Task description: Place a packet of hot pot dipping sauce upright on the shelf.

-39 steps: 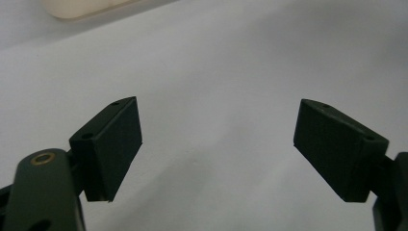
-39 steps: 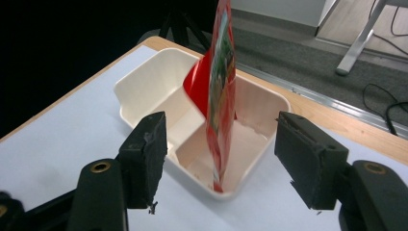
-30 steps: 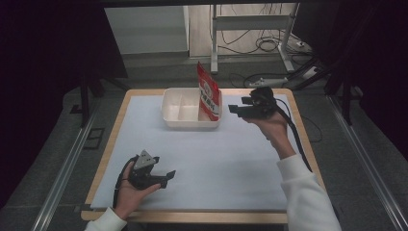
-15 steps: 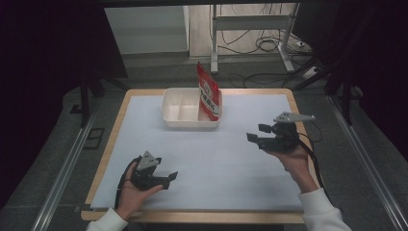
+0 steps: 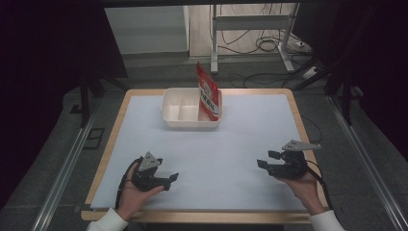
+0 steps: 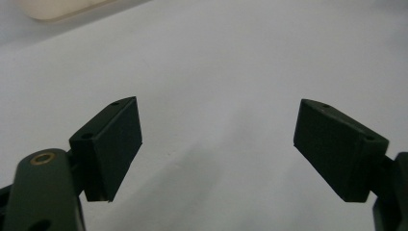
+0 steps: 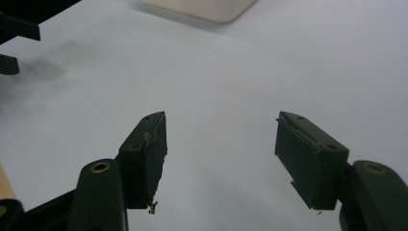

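Observation:
A red and white snack bag (image 5: 208,94) stands upright in the right compartment of a white two-compartment tray (image 5: 176,120) at the back middle of the table. My left gripper (image 5: 170,181) rests low at the front left, open and empty; in the left gripper view its jaws (image 6: 216,149) stand wide over bare white surface. My right gripper (image 5: 267,160) sits low at the front right, jaws pointing left, open with nothing between them (image 7: 221,159). A corner of the tray (image 7: 207,9) shows at the top of the right gripper view.
A white mat (image 5: 240,134) covers the wood-rimmed table (image 5: 298,110). The other gripper's dark jaws (image 7: 12,43) show at the top left of the right gripper view. Metal rails (image 5: 365,163) run along both sides, and cables (image 5: 262,45) lie on the floor behind.
My right gripper has come away from beside the bag at the tray, moving toward the person and down to the front right of the mat. The left gripper stayed put.

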Available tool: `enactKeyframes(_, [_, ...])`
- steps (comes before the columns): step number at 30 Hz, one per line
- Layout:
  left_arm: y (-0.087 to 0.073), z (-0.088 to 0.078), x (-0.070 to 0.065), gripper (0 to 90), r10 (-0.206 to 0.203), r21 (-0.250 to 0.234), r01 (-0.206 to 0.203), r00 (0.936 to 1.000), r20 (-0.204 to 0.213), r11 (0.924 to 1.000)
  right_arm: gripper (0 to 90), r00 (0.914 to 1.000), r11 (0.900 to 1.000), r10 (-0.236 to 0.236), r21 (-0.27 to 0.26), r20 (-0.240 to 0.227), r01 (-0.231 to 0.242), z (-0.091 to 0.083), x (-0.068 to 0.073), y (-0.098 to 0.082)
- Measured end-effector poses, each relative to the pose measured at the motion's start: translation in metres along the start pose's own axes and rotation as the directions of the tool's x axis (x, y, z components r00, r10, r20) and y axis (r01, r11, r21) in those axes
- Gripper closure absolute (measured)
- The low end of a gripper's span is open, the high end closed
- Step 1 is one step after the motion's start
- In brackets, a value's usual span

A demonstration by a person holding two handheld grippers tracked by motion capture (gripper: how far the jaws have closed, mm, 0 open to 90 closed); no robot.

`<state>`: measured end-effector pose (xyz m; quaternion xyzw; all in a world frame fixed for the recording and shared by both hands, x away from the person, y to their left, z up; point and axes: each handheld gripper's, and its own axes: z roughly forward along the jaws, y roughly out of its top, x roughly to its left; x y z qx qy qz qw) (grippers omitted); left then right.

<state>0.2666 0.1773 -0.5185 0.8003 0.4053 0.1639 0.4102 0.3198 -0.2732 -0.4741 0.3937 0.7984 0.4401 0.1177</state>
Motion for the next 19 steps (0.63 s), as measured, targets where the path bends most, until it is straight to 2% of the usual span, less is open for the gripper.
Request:
enactKeyframes(14, [-0.0003,-0.0013,0.0003,16.4,-0.003,-0.006,0.003,1.0000,0.002,1.0000,35.1,0.9998,1.000,-0.015,0.007,0.014,0.015,0.0063,0.0000,-0.0067])
enactKeyframes(19, [-0.0003,-0.0013,0.0015,16.4,-0.004,-0.002,0.004,1.0000,0.006,1.0000,31.8,0.9993,1.000,-0.018,0.006,0.034,0.018,0.0078,-0.0025,-0.0095])
